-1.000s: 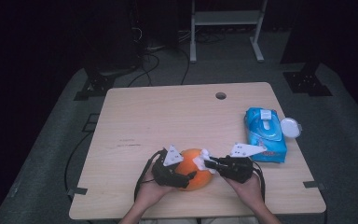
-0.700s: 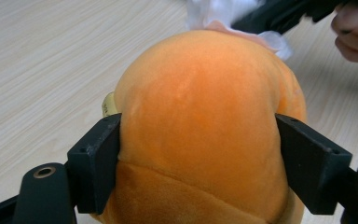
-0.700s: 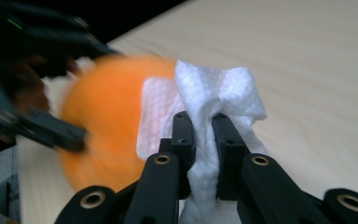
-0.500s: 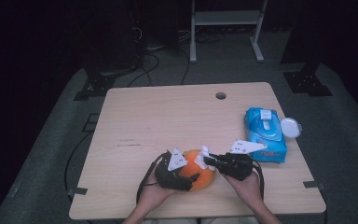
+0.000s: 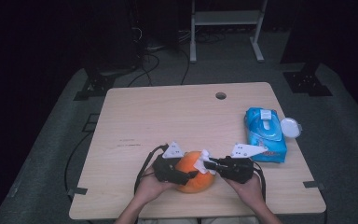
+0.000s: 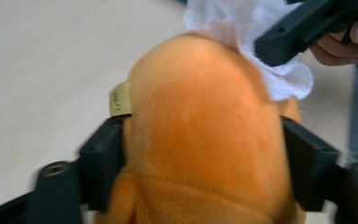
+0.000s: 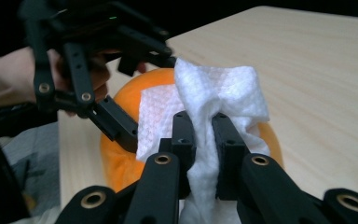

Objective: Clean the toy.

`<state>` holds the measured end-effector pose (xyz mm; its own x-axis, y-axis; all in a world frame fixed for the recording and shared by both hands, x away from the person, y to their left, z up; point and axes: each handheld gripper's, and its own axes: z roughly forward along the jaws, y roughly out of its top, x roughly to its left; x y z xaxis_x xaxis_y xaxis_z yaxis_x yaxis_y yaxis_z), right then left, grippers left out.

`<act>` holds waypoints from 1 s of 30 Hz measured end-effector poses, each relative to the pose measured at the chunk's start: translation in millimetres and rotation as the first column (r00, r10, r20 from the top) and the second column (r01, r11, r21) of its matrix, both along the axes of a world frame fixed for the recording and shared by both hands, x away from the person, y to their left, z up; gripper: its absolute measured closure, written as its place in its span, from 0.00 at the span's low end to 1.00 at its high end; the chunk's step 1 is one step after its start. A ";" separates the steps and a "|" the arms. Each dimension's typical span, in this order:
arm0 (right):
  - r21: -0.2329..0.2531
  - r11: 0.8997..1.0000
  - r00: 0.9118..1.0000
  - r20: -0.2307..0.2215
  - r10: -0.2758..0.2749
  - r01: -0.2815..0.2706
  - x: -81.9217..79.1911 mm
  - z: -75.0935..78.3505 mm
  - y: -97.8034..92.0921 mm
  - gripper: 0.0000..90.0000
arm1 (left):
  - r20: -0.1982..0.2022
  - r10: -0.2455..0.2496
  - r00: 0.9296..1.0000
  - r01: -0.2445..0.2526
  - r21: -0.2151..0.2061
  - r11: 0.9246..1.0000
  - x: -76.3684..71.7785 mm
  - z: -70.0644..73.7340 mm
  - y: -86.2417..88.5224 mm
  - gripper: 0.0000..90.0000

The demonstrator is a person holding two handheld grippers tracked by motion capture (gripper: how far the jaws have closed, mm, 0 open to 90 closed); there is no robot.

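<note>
Dim surroundings; table lit; close views blurred.

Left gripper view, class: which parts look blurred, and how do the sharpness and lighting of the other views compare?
Left gripper view: orange plush toy and tongs soft, close-up. Right gripper view: white wipe crisp, table evenly lit. High view: surroundings dark.

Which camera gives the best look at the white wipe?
The right gripper view: the wipe sits close up, pinched between the right tool's jaws against the orange plush. The left gripper view shows its blurred edge; the high view, a small speck.
</note>
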<state>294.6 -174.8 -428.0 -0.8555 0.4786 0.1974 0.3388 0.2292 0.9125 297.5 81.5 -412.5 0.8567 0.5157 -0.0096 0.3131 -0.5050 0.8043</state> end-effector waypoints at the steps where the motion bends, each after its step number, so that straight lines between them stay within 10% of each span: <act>1: 0.004 1.000 1.000 0.011 -0.011 0.011 0.2 2.2 -0.5 0.89 | 0.060 0.012 0.998 -0.013 0.014 1.000 -3.6 2.2 -1.0 0.35; 4: 0.028 0.998 0.999 0.009 -0.048 0.048 2.1 2.7 -3.3 0.89 | 0.144 0.035 0.989 -0.042 0.048 0.998 -10.3 2.5 -5.5 0.35; 12: 0.016 0.986 0.973 -0.163 -0.161 0.166 19.8 -24.7 -18.4 0.89 | 0.104 0.033 0.994 -0.037 0.033 0.999 -16.5 -8.0 -3.1 0.26; 19: 0.027 0.996 0.996 -0.035 -0.084 0.085 1.4 0.0 3.0 0.89 | 0.084 0.034 0.996 -0.036 0.018 0.999 -17.8 -8.4 -2.6 0.22; 26: 0.014 0.993 0.989 -0.092 -0.112 0.114 8.1 -18.2 -9.0 0.89 | -0.053 0.039 0.998 -0.042 -0.048 0.998 -6.6 -1.8 7.4 0.12; 30: 0.040 0.992 0.990 -0.087 -0.113 0.117 3.4 -10.9 -2.4 0.89 | 0.001 0.034 0.999 -0.034 -0.022 0.999 -12.3 -3.0 3.4 0.20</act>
<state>298.0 -177.2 -438.9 -0.7748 0.5619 0.2899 0.4365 0.1436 0.8882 285.2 84.9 -415.5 0.8385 0.5445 -0.0200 0.3285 -0.4761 0.8157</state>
